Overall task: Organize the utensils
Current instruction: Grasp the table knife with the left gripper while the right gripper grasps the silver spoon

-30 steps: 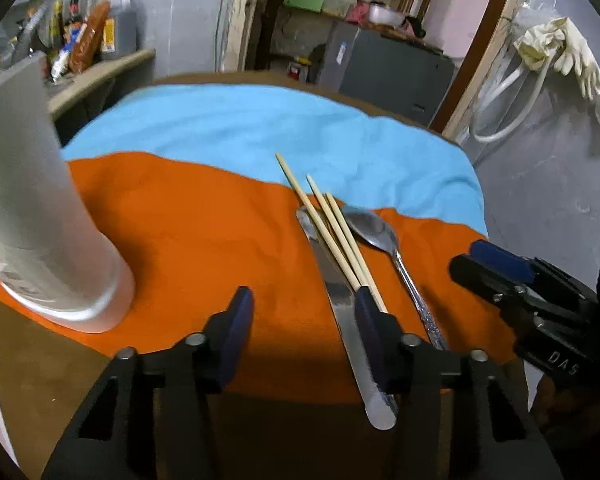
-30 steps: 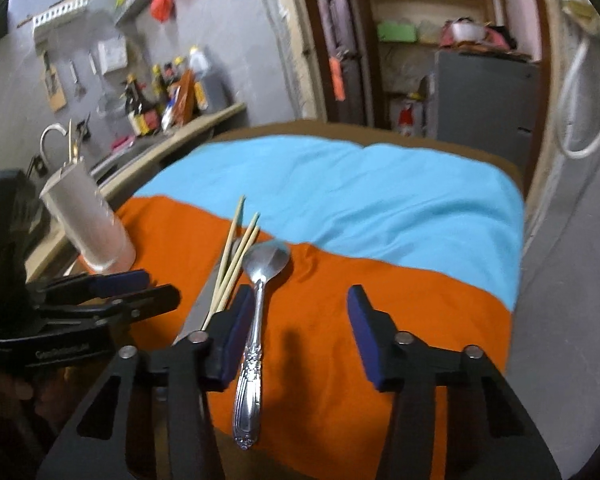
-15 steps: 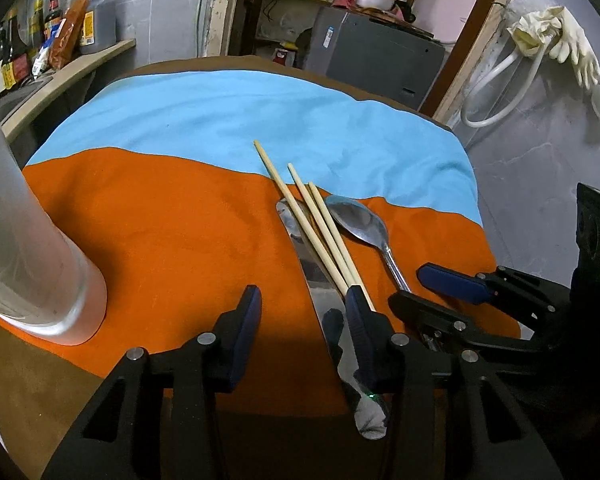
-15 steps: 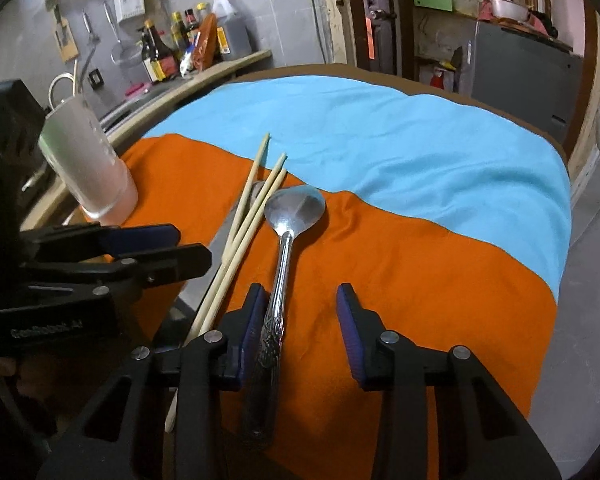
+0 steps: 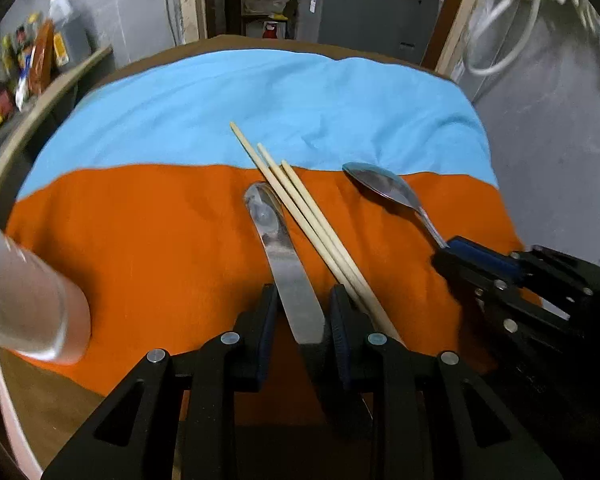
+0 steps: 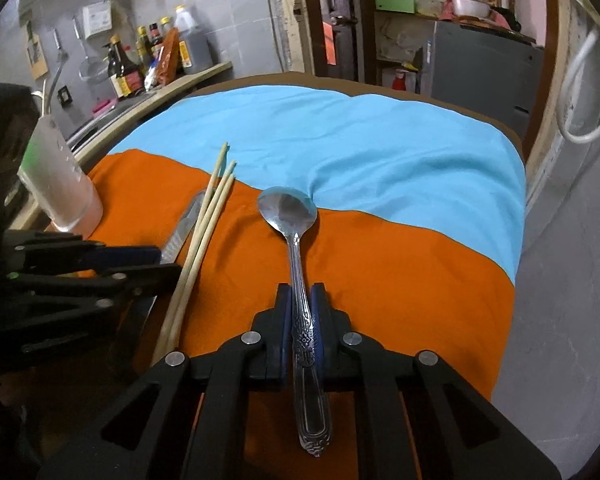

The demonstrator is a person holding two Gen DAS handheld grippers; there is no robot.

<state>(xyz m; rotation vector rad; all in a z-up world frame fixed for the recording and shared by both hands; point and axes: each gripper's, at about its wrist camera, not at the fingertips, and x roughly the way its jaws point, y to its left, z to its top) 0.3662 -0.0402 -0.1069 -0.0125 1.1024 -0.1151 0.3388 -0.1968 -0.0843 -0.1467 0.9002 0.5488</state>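
Steel on orange cloth (image 6: 400, 264): two grippers, one spoon and one knife.

The right gripper (image 6: 301, 312) is clenched on the spoon (image 6: 296, 240) partway along its patterned handle, bowl pointing far, near the blue cloth (image 6: 360, 136); the left gripper (image 5: 299, 312) is closing with the knife (image 5: 288, 272) between its fingers, pads not yet visibly pressing; three chopsticks (image 5: 300, 208) lie just right of the blade, their near ends beside the right finger; the tall cup (image 6: 58, 184) stands at the left edge. To my eye, the left should finish squeezing before lifting, and rise straight up so the chopsticks are not dragged; the spoon, gripped off its middle, may tip, so keep it level.
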